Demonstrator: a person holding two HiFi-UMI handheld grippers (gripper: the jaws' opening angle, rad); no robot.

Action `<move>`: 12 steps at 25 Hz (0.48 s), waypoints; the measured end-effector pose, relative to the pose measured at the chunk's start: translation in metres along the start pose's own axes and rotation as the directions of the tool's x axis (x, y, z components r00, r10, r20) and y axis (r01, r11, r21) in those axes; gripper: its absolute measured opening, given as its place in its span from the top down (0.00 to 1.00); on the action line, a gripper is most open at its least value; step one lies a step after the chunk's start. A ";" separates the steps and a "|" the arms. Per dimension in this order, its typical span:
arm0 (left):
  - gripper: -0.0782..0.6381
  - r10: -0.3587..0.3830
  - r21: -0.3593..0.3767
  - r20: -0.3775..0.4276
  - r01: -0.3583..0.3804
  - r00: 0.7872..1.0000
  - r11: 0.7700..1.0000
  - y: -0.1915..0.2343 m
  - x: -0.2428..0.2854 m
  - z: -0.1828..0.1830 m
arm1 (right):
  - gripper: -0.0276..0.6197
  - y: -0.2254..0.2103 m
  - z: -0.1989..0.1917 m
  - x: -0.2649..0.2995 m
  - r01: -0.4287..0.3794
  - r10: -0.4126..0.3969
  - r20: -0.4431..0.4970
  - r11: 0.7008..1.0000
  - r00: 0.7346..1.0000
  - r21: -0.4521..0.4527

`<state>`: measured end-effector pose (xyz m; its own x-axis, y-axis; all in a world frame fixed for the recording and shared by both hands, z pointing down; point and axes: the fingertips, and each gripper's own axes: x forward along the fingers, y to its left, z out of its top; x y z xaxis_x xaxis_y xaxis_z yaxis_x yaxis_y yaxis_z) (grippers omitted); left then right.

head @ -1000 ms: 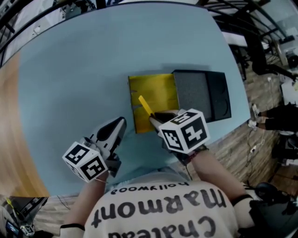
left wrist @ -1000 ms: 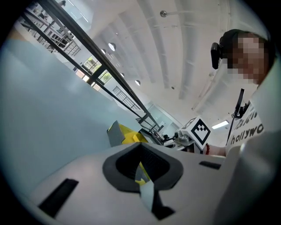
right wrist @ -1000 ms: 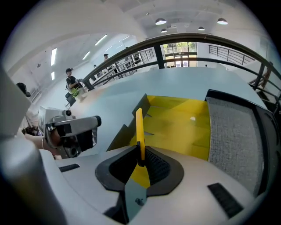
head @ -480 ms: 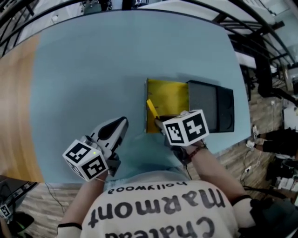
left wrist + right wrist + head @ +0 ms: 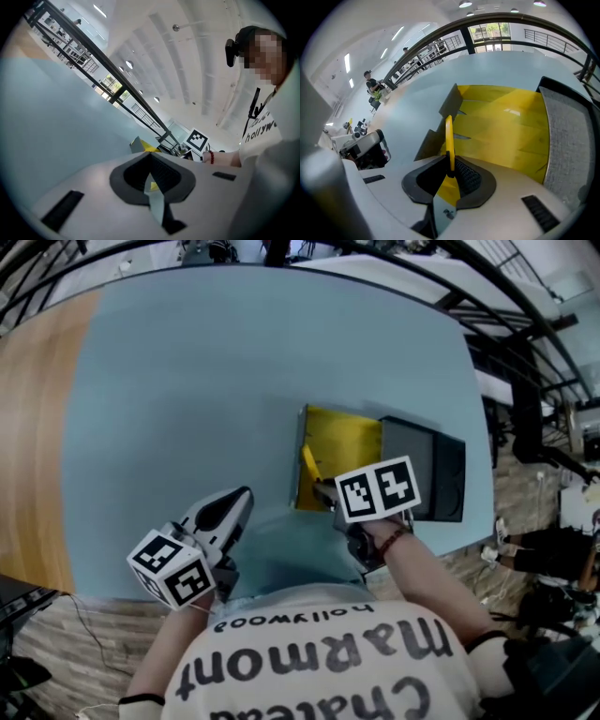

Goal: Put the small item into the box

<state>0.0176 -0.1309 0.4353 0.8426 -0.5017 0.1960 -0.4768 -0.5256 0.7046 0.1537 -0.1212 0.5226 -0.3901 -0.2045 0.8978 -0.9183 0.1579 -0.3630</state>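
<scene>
A thin yellow strip [image 5: 449, 136] stands edge-on between the pads of my right gripper [image 5: 450, 171], which is shut on it. In the head view the strip [image 5: 310, 463] slants over the near left corner of the open yellow box [image 5: 345, 451], with the right gripper [image 5: 324, 489] just at the box's near edge. The box's inside [image 5: 506, 131] is bare yellow, and grey flaps [image 5: 450, 101] fold out on its left. My left gripper [image 5: 240, 497] hovers over the blue table, left of the box. Its jaws [image 5: 151, 159] meet with nothing between them.
A black tray with grey foam lining [image 5: 427, 470] lies against the box's right side [image 5: 569, 136], near the table's right edge. The light blue table [image 5: 187, 390] stretches away to the left and far side. The person's sleeve [image 5: 276, 154] and the right gripper's marker cube [image 5: 198, 139] show in the left gripper view.
The head view has swung, so the box sits further right in the picture. The right gripper keeps the strip at the box's near left corner. The left gripper has shifted slightly.
</scene>
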 end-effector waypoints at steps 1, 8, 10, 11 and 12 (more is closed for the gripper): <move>0.89 0.007 -0.004 0.011 -0.007 1.000 1.000 0.000 -0.001 0.001 | 0.84 -0.001 0.000 0.001 -0.003 0.003 -0.007 1.000 1.000 0.000; 0.89 0.046 -0.013 0.053 -0.045 0.998 0.999 0.003 -0.008 0.001 | 0.84 -0.001 0.004 0.008 -0.013 0.010 -0.059 0.999 0.998 -0.040; 0.89 0.063 -0.024 0.069 -0.061 0.996 0.998 0.004 -0.009 0.000 | 0.84 -0.004 0.005 0.010 -0.015 0.011 -0.074 0.999 0.997 -0.051; 0.89 0.072 -0.029 0.077 -0.070 0.994 0.997 0.004 -0.011 0.000 | 0.84 -0.005 0.005 0.010 -0.017 0.013 -0.081 0.998 0.997 -0.054; 0.89 0.080 -0.032 0.084 -0.078 0.993 0.996 0.005 -0.012 0.001 | 0.84 -0.006 0.005 0.010 -0.021 0.016 -0.087 0.998 0.996 -0.054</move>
<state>0.0050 -0.1277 0.4358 0.7775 -0.5982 0.1939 -0.5328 -0.4628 0.7085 0.1549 -0.1293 0.5329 -0.3977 -0.1175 0.9100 -0.9050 0.2137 -0.3679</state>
